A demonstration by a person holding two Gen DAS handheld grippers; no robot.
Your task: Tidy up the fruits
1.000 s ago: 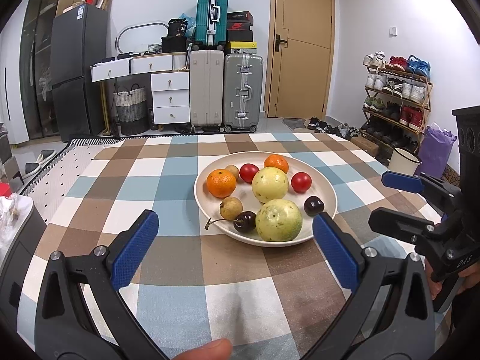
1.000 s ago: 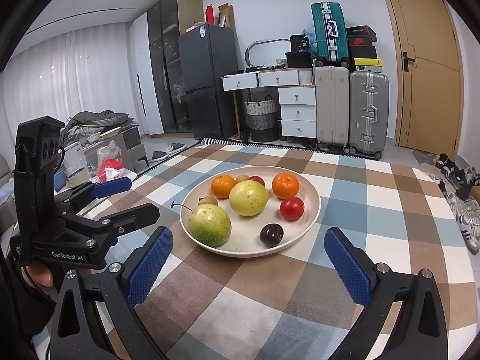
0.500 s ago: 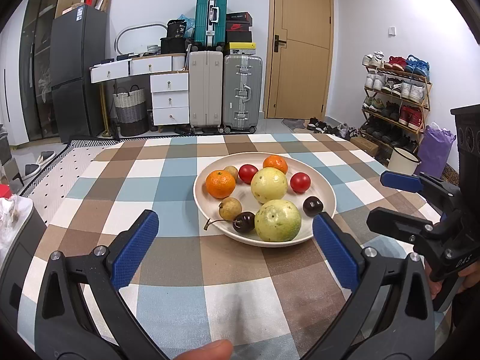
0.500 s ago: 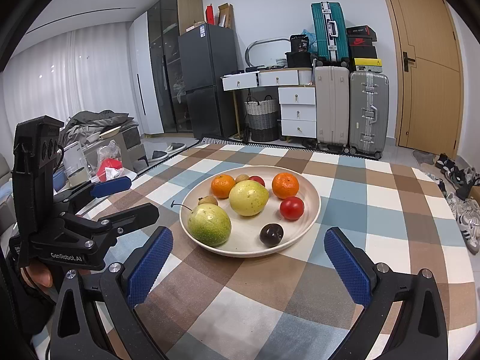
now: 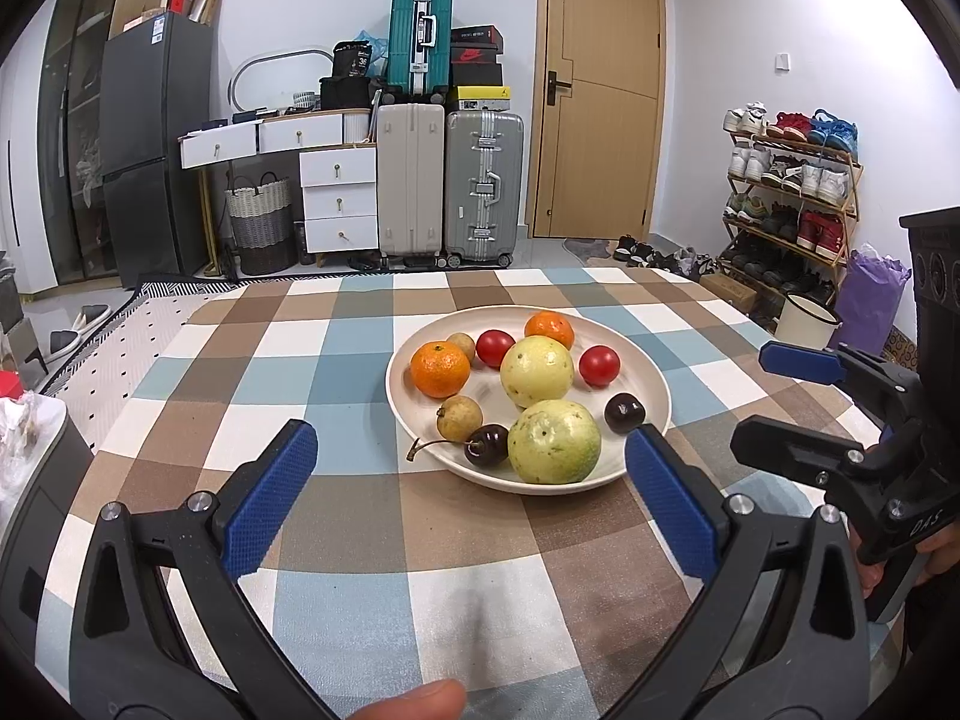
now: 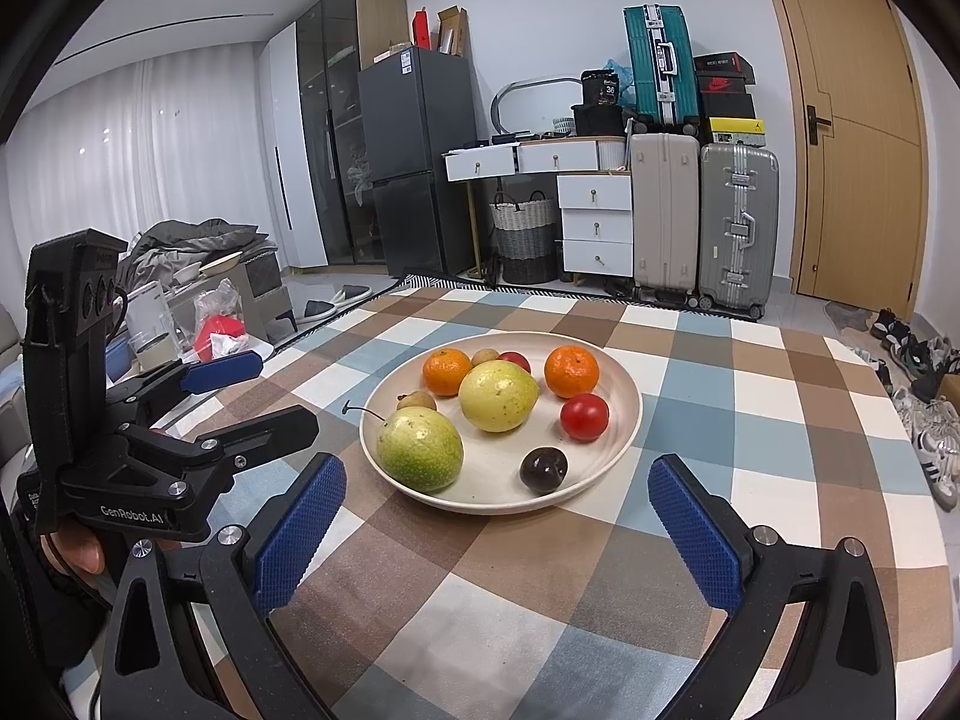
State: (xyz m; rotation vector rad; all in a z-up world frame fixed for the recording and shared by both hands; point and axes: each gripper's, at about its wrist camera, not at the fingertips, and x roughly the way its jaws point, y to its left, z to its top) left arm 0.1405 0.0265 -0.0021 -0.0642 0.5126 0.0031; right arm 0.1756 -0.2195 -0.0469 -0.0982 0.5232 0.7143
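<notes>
Fruits sit heaped on a round cream plate [image 5: 651, 378] mid-table, both grippers spread wide and holding nothing.

Nearest me, the left gripper [image 5: 471, 495] and right gripper [image 6: 495, 519] hover just short of the plate's near rim above the brown, blue and white checked tablecloth [image 5: 336, 516]. On the near side lie a big green-yellow guava-like fruit [image 5: 554, 441], a stemmed dark cherry [image 5: 487, 445] touching it and a second dark cherry [image 5: 624, 413]; farther back, two orange mandarins [image 5: 440, 369] and two red cherry tomatoes [image 5: 599, 365]. My worry: round fruit crowded together may roll off if one is nudged, and soft cherries bruise under a hard squeeze. "GenRobot.AI" is printed on the left gripper's body; a distant red box shows a Nike swoosh.
</notes>
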